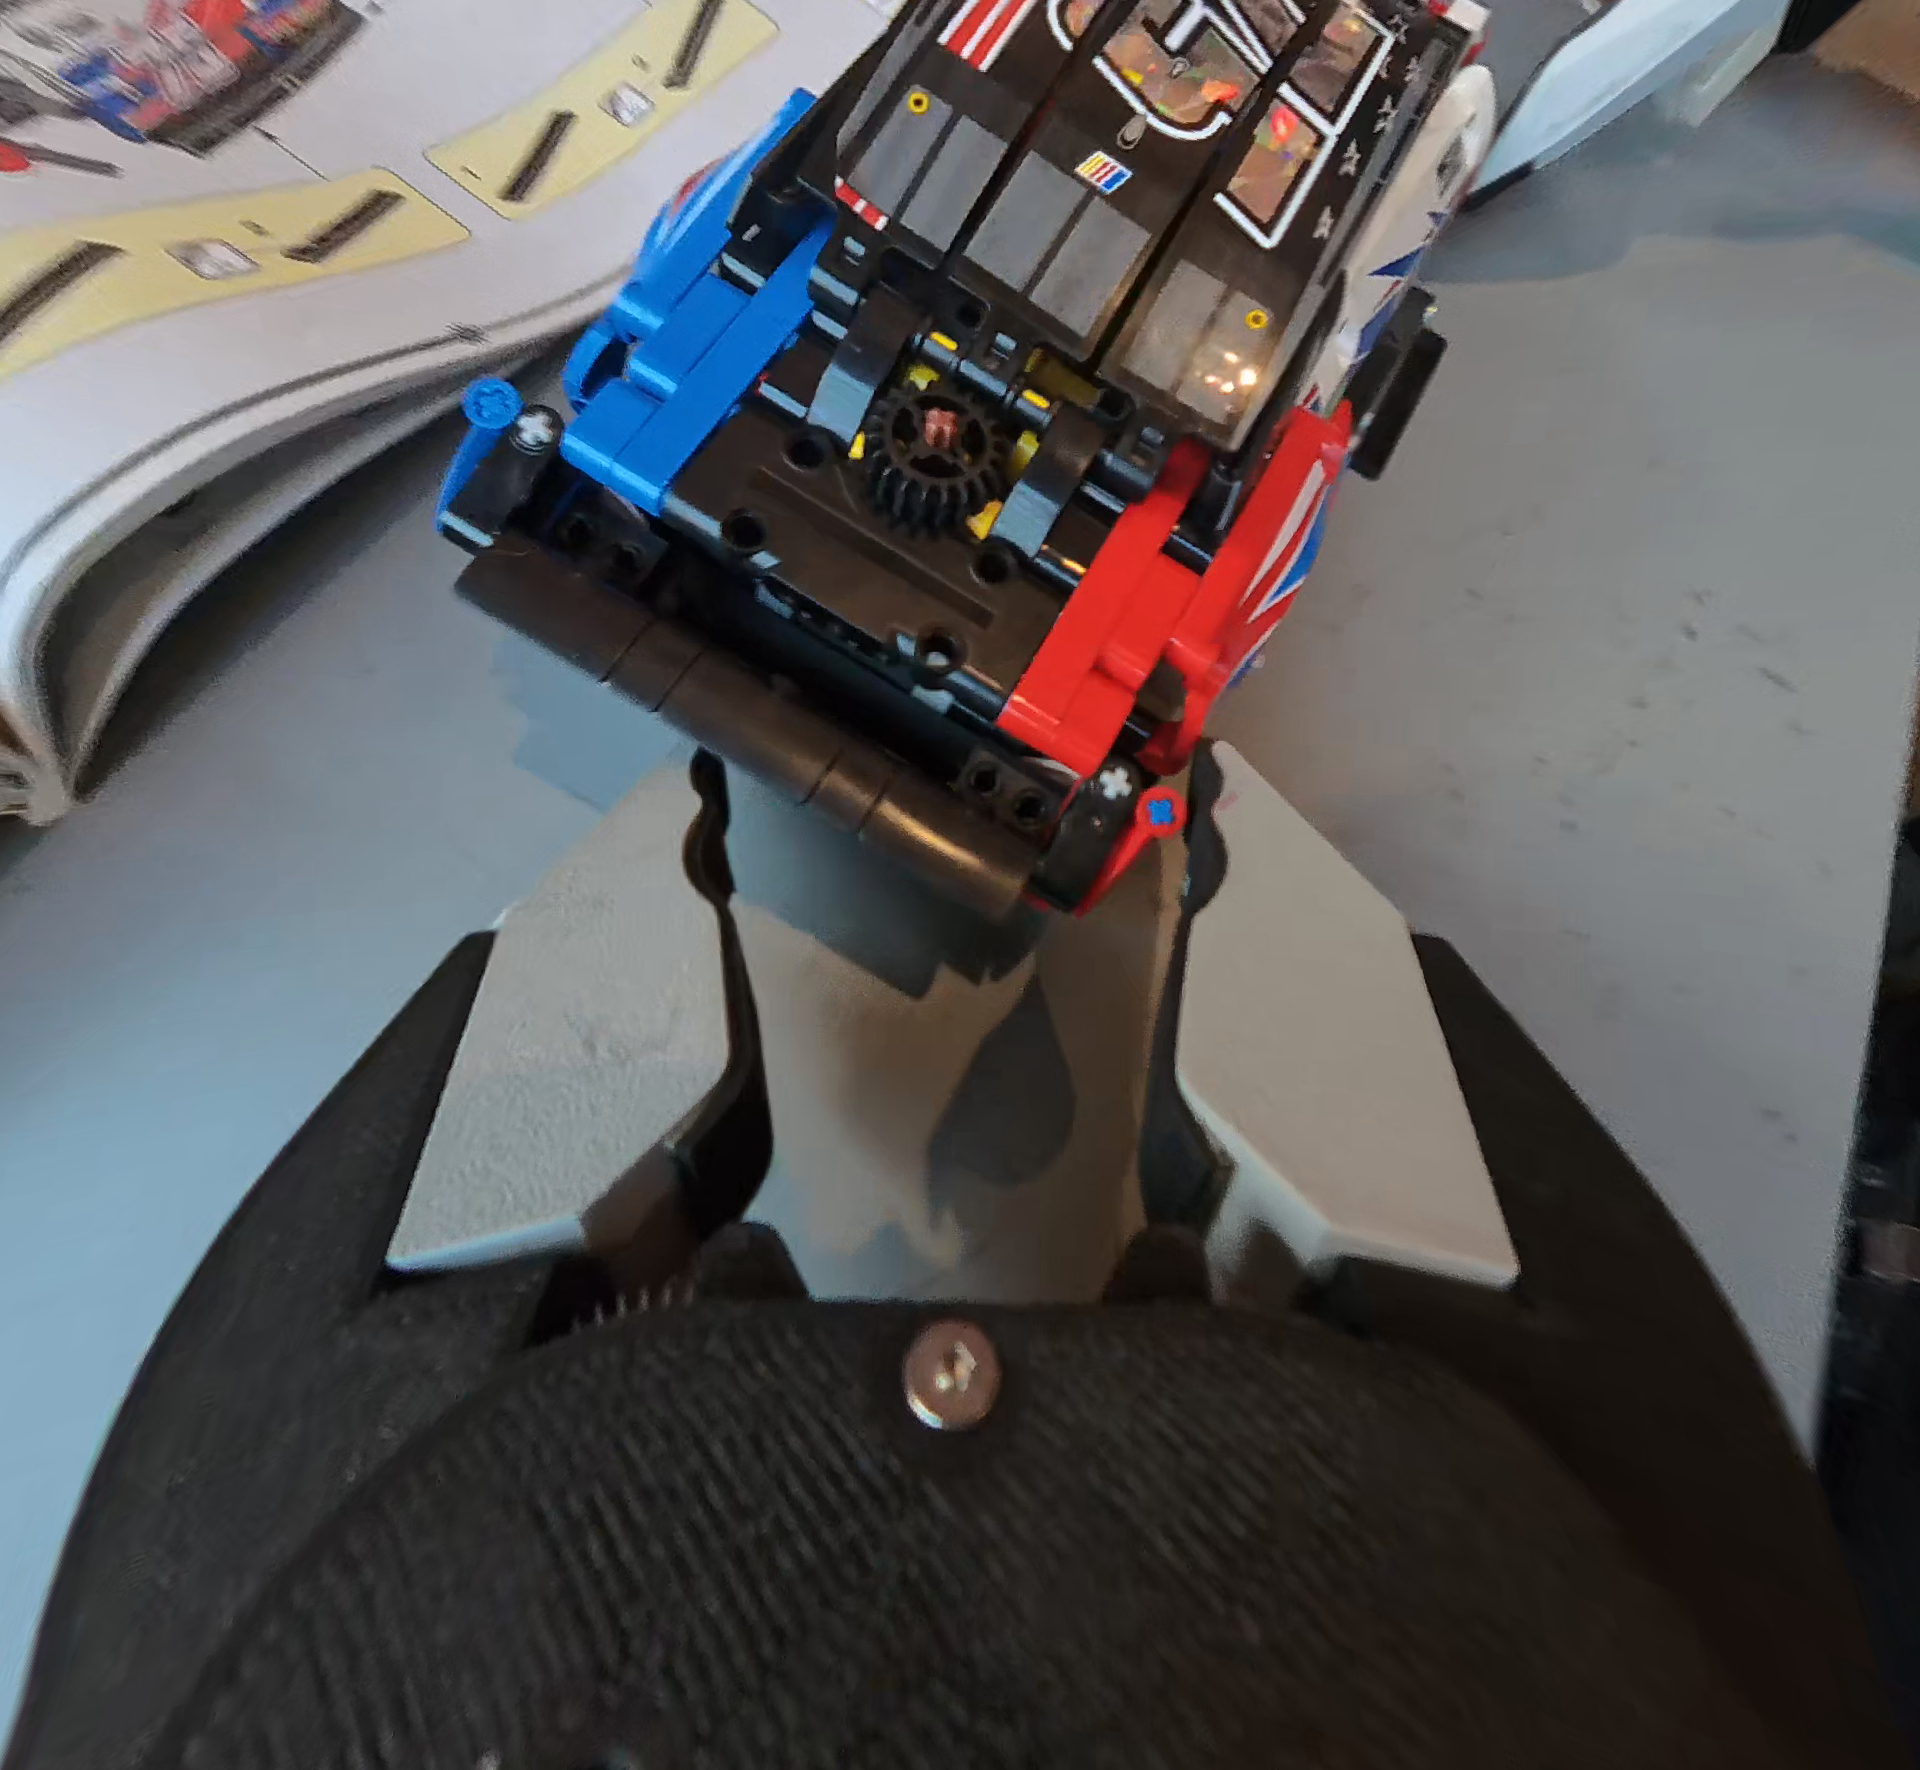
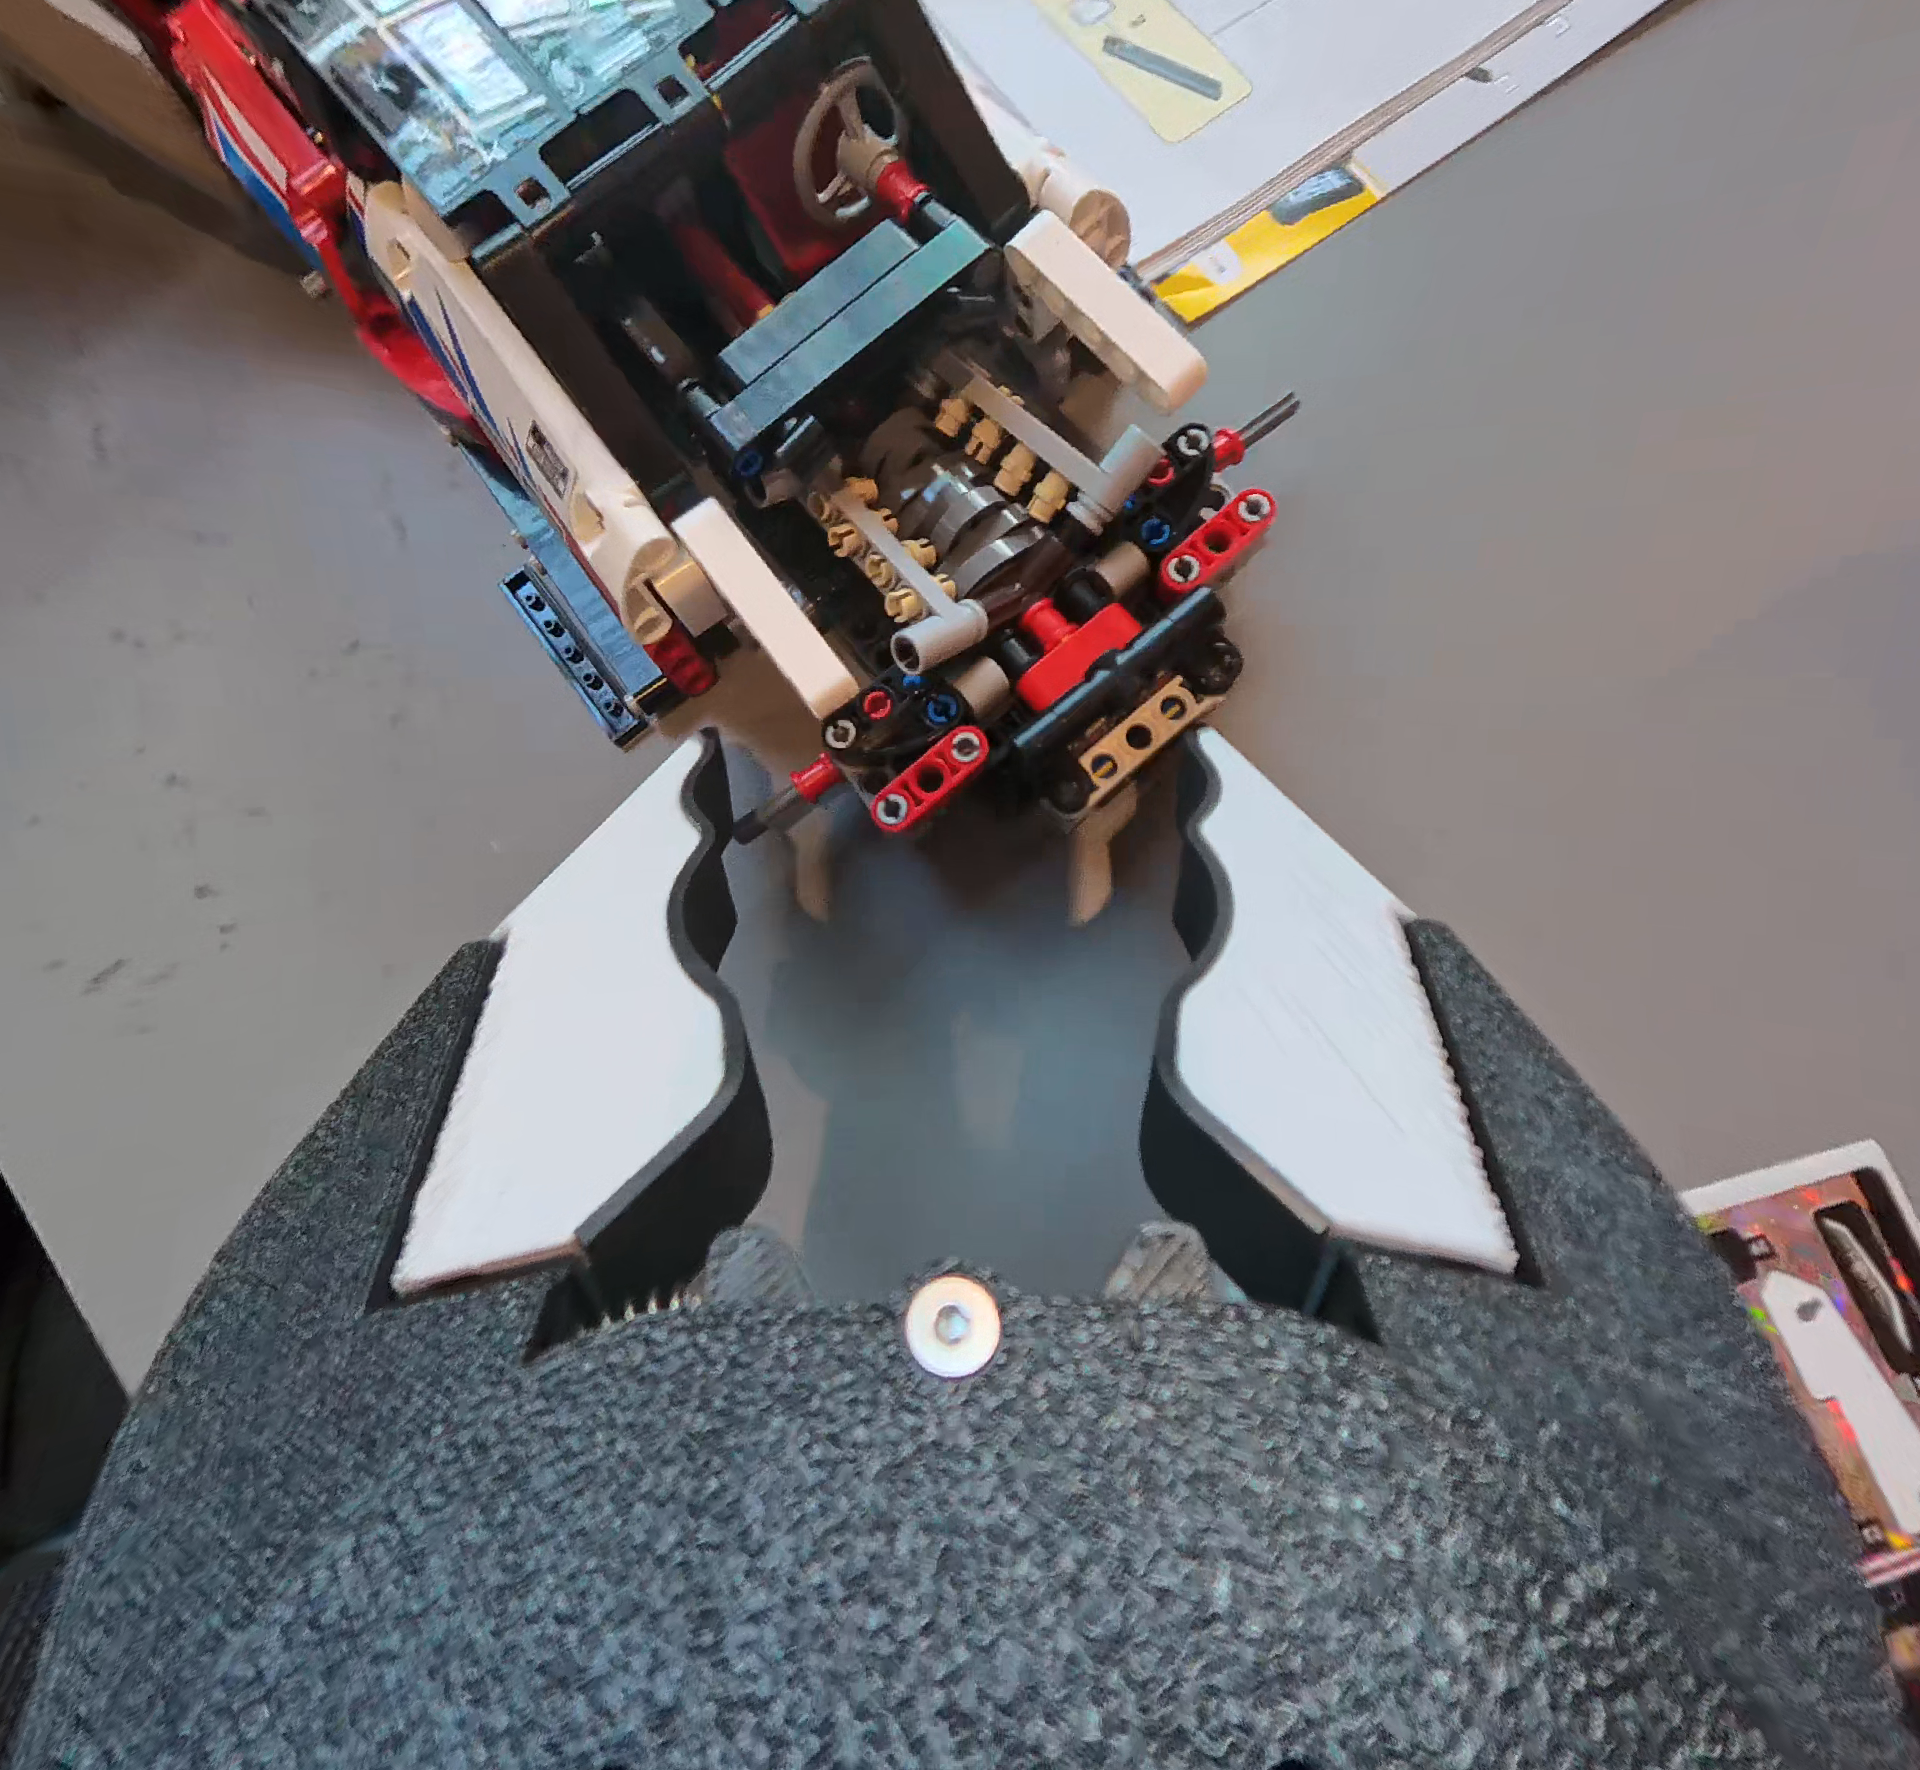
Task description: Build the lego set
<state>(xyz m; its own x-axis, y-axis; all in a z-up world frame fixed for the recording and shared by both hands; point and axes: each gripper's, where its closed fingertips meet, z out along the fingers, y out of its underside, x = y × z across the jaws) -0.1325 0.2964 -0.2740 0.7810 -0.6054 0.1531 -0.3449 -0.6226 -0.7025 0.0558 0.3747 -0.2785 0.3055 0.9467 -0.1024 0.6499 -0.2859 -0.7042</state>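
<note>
- Two grippers face one lego car (image 1: 1039, 349) from opposite ends, over a grey table (image 1: 1610, 629)
- Left gripper (image 1: 951, 785): fingers apart; the car's rear end sits at the fingertips, its black rear bar reaching into the gap, red corner just beside the right fingertip (image 1: 1205, 816); contact cannot be told
- Right gripper (image 2: 951, 785): fingers apart; the car's open front end lies just beyond the tips, tan beam near the right fingertip (image 2: 1210, 785), a thin black axle close to the left one; whether they touch cannot be told
- Car, rear: black stickered roof, blue panels on left, red on right, black gear in the middle
- Car, front: exposed engine with tan pins, white side beams, red short beams, steering wheel behind
- Open instruction booklet (image 1: 312, 162) lies on the table, left of the car in the left wrist view, far right in the right wrist view
- Sticker sheet (image 2: 1829, 1357) at near right edge, right wrist view
</note>
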